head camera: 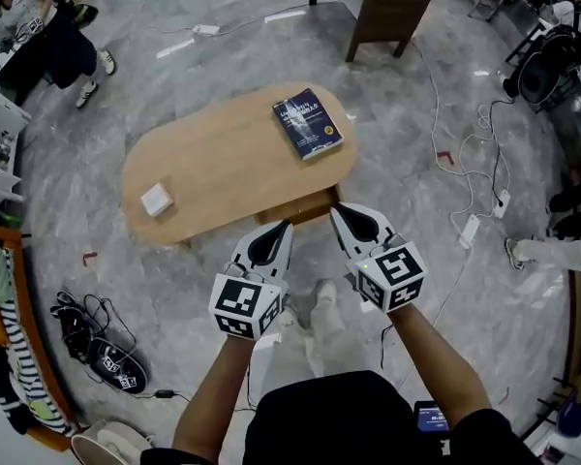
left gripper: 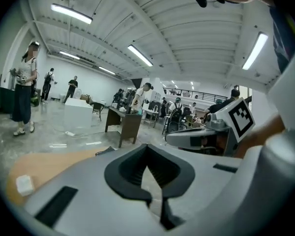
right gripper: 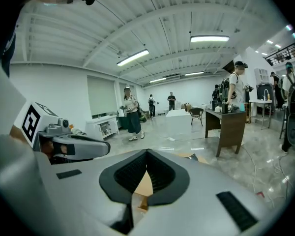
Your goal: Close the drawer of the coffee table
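The oval wooden coffee table stands on the grey floor in the head view. Its drawer sticks out a little from under the near edge. My left gripper is shut and empty, its tip just short of the drawer's left end. My right gripper is also shut on nothing, with its tip at the drawer's right end; whether it touches is unclear. In the left gripper view the jaws meet above the tabletop. In the right gripper view the closed jaws show only wood behind them.
A blue book lies on the table's far right and a small white box at its near left. Shoes and cables lie on the floor at left, a power strip at right. A dark desk stands beyond. People stand around.
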Demonstrator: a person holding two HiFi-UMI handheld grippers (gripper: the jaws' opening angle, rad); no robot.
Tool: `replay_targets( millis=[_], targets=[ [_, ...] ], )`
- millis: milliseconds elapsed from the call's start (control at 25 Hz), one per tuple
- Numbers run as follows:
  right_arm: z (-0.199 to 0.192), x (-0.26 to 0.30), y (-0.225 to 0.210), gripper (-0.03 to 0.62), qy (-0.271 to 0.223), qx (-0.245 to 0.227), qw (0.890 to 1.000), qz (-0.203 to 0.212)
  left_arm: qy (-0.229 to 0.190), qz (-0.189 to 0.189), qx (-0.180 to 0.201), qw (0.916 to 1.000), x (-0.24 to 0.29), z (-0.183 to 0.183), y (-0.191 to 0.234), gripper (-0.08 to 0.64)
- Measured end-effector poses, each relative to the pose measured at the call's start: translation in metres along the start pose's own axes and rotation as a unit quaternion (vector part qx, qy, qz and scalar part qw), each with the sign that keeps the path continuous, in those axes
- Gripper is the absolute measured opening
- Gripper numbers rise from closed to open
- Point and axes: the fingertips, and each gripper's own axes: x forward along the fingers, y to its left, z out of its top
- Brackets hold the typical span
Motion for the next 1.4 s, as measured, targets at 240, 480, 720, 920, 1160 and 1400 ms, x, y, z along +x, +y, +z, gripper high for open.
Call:
replay_targets(
  millis=[240, 480, 720, 920, 1160, 1400],
  targets=[
    [-0.035, 0.01, -0.034, 0.011, 0.023, 0.012, 0.999, -0.021, 0.015, 0.015, -0.025, 0.9995, 0.024, -0.029, 0.008, 0.002],
    [-0.07, 0.02, -0.068, 0.011, 0.039, 0.032, 0.998, -0.031, 0.019, 0.04, -0.044, 0.998, 0.045, -0.055, 0.021, 0.003],
    [-0.105, 0.037, -0.07, 0.011, 0.06, 0.035, 0.998, 0.0, 0.035, 0.048, -0.046, 0.9972, 0.063, -0.087, 0.027, 0.002],
    [-0.132, 0.051, -0.073, 0.011, 0.071, 0.041, 0.996, 0.016, 0.045, 0.053, -0.068, 0.9953, 0.075, -0.114, 0.037, 0.002],
    [-0.165, 0.068, -0.079, 0.011, 0.079, 0.044, 0.996, 0.022, 0.05, 0.058, -0.085, 0.9934, 0.086, -0.152, 0.043, 0.002],
    [-0.201, 0.083, -0.086, 0.012, 0.082, 0.058, 0.995, 0.02, 0.068, 0.05, -0.091, 0.9923, 0.097, -0.193, 0.049, 0.002]
  ],
)
